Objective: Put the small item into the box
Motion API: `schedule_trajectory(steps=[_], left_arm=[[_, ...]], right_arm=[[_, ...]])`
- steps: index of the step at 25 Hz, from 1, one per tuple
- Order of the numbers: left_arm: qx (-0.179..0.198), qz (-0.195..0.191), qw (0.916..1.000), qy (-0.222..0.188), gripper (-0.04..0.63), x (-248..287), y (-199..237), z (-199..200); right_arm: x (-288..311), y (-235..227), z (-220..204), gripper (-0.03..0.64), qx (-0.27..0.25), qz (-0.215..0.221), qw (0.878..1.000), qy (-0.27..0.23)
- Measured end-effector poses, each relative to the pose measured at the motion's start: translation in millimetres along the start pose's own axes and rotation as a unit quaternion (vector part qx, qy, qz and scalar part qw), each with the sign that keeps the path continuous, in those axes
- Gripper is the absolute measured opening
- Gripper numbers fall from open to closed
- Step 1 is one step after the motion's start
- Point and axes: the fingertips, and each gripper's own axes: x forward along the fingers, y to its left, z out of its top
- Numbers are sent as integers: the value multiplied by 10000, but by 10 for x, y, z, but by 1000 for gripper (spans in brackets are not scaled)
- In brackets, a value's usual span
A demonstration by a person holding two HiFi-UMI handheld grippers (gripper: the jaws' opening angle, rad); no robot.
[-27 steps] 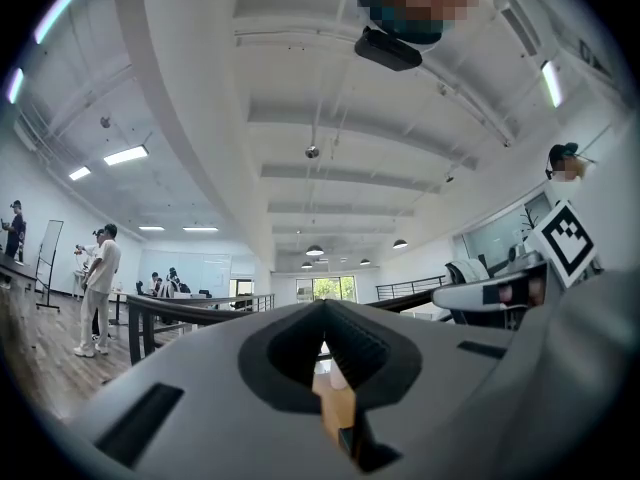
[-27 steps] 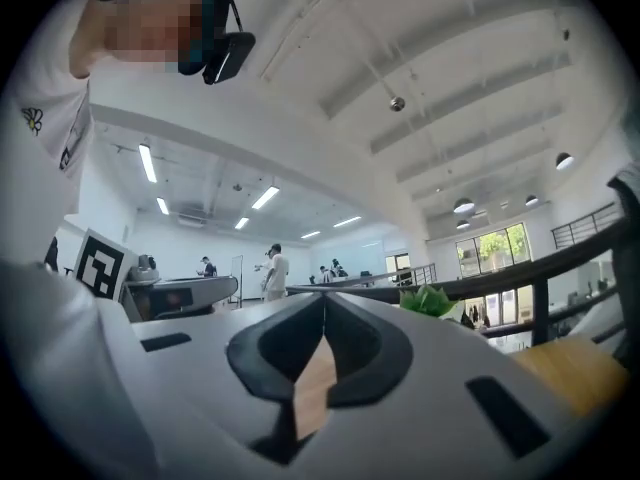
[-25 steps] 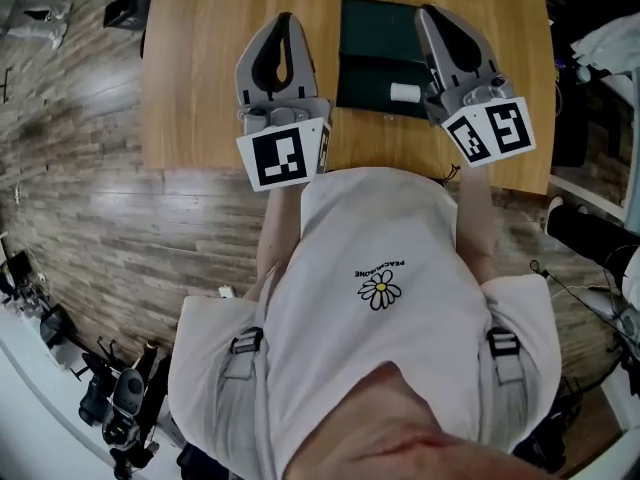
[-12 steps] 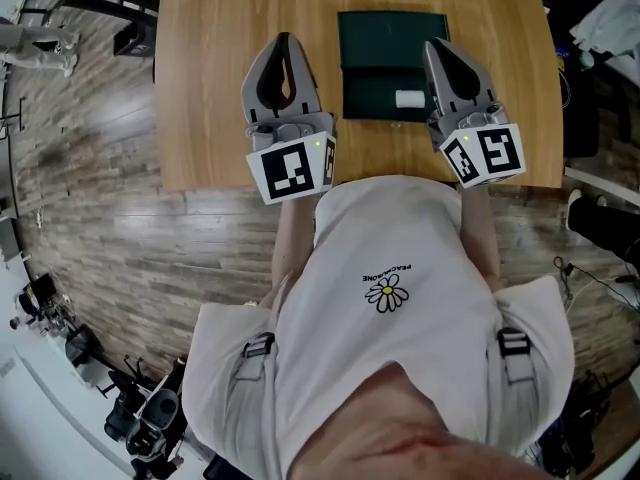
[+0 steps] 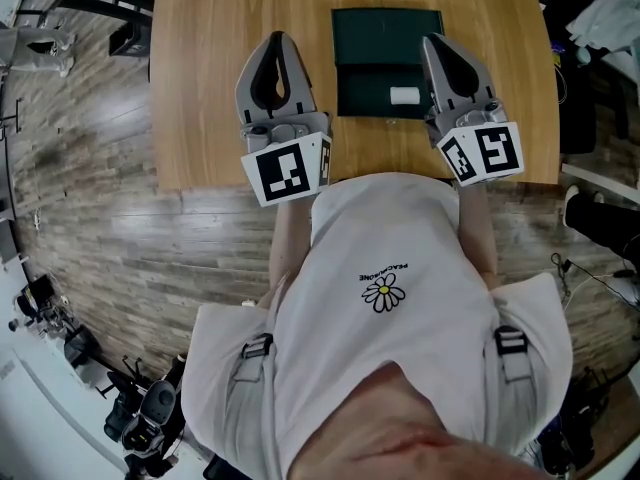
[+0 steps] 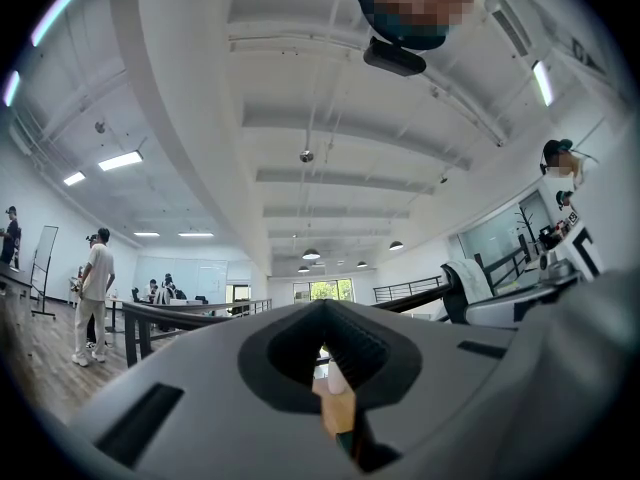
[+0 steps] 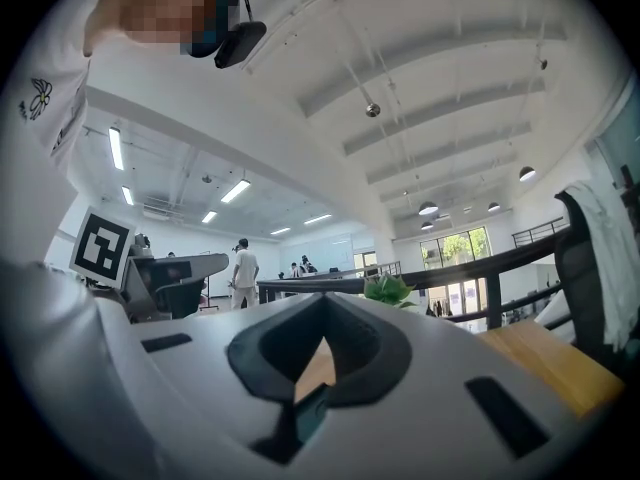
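Observation:
In the head view a dark green box (image 5: 387,34) lies open on the wooden table (image 5: 210,78). A small white cylinder (image 5: 405,95) rests on the box's near half. My right gripper (image 5: 436,40) is shut and empty; it lies along the box's right edge, right beside the cylinder. My left gripper (image 5: 277,38) is also shut and empty, left of the box and apart from it. In the left gripper view the left gripper (image 6: 322,304) shows its jaws meeting at the tip. The right gripper (image 7: 322,298) looks the same in the right gripper view.
The table's near edge runs just under both marker cubes. Wood-plank floor (image 5: 90,218) lies to the left, with camera gear (image 5: 140,418) at the lower left. Dark furniture and a white cloth (image 5: 612,18) stand at the right. People stand far off in the hall (image 6: 95,288).
My right gripper has drawn back a little toward the person and sunk slightly, still shut. The left gripper and the white cylinder have stayed put.

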Motion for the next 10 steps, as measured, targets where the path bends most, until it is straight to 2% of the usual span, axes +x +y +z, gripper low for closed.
schedule_trajectory(steps=[10], left_arm=[[-38, 1, 10000, -9, 17, 50, 94, -5]], right_arm=[[112, 76, 33, 5, -270, 28, 9996, 7]])
